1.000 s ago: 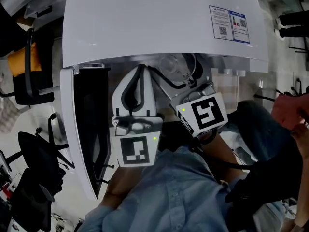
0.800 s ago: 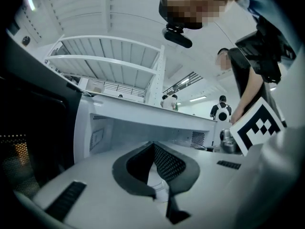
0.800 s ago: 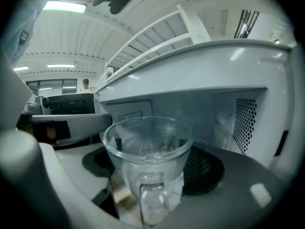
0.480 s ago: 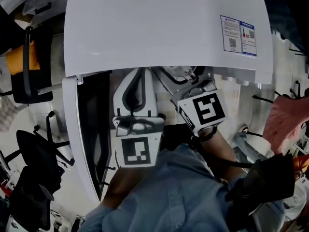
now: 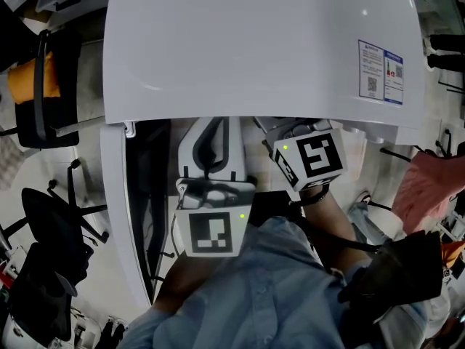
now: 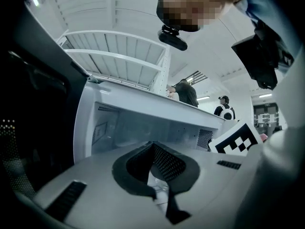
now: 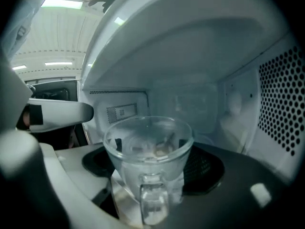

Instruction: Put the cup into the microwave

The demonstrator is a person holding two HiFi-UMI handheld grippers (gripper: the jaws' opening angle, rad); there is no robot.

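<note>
A clear glass cup (image 7: 148, 128) with its handle toward the camera sits between the jaws of my right gripper (image 7: 150, 146), which is shut on it. The dark pads (image 7: 116, 144) show through the glass. The cup hangs inside the white microwave (image 5: 254, 49) cavity, just above its floor. In the head view only the right gripper's marker cube (image 5: 316, 158) shows; its jaws and the cup are hidden under the microwave top. My left gripper (image 5: 212, 126) is shut with nothing in it, in front of the opening beside the open door (image 5: 138, 217).
The cavity's perforated right wall (image 7: 286, 99) stands close to the cup. The dark door (image 6: 38, 104) fills the left of the left gripper view. A black chair (image 5: 43, 86) stands at the far left. Two people (image 6: 187, 92) stand in the background.
My right gripper has moved forward and a little down into the microwave, so the cup is now hidden beneath the microwave top in the head view. The left gripper has kept its place.
</note>
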